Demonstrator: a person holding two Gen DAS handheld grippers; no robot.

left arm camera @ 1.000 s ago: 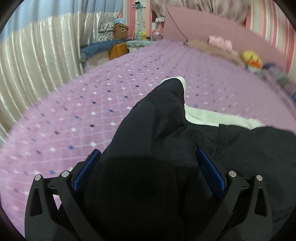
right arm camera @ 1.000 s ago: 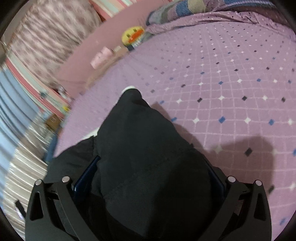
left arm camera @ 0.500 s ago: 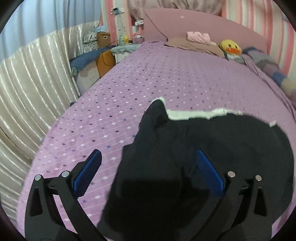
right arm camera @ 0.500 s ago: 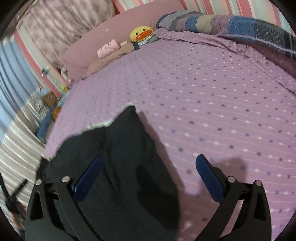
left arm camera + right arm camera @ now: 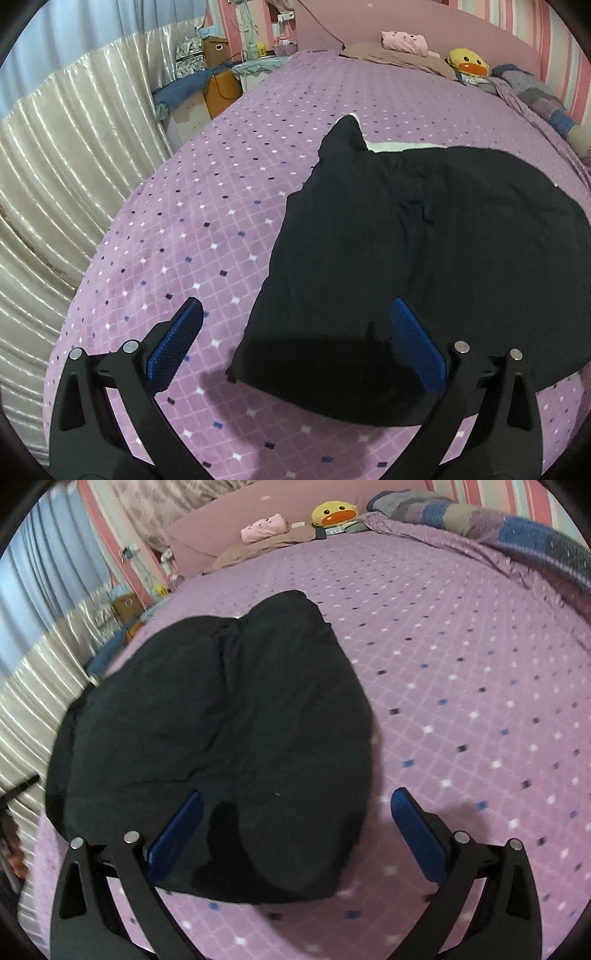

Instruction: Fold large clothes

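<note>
A purple diamond-patterned bed (image 5: pixel 221 206) carries everything. A folded black garment (image 5: pixel 424 258) lies on it at centre. A yellow duck toy (image 5: pixel 467 64) and a pink bundle (image 5: pixel 404 37) sit towards one o'clock.

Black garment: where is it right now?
The black garment lies spread on the purple bedspread, released, just ahead of both open grippers; it fills the right of the left wrist view and the left of the right wrist view.

We looked forward and down from each wrist, close above the bed (image 5: pixel 229 206); both views shared the dark garment (image 5: pixel 424 258) and the headboard (image 5: pixel 221 520) beyond.
</note>
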